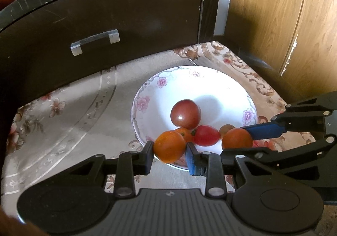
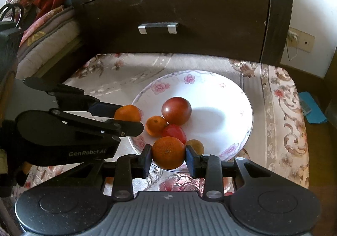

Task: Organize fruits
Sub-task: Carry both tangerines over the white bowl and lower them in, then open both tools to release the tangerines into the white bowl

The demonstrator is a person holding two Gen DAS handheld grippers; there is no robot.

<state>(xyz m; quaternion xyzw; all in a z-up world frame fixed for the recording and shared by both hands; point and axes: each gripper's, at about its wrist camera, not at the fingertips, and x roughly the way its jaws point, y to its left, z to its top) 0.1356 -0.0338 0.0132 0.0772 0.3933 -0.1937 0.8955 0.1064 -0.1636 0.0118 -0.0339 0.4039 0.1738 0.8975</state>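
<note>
Roughly: one white floral bowl (image 2: 229,97) on a table (image 2: 282,109) with a flowered cloth. Inside it I count four fruits: one big dark-red tomato (image 2: 176,110), one smaller red tomato (image 2: 174,133), one small orange (image 2: 155,126), and one brownish-yellow fruit (image 2: 195,146), partly hidden, kind unclear. Two more oranges are gripped, one per gripper, so three oranges total. Left gripper (image 1: 170,149): its fingers (image 1: 148,151) are clamped on the left orange (image 1: 169,146), held between them at the bowl's near-left rim. Right gripper (image 2: 168,152): its fingers (image 2: 147,157) are clamped on the right orange (image 2: 168,152), pinched on both sides over the bowl's near rim. Behind the bowl stands one dark cabinet (image 2: 189,8) with one drawer handle (image 2: 157,27).
</note>
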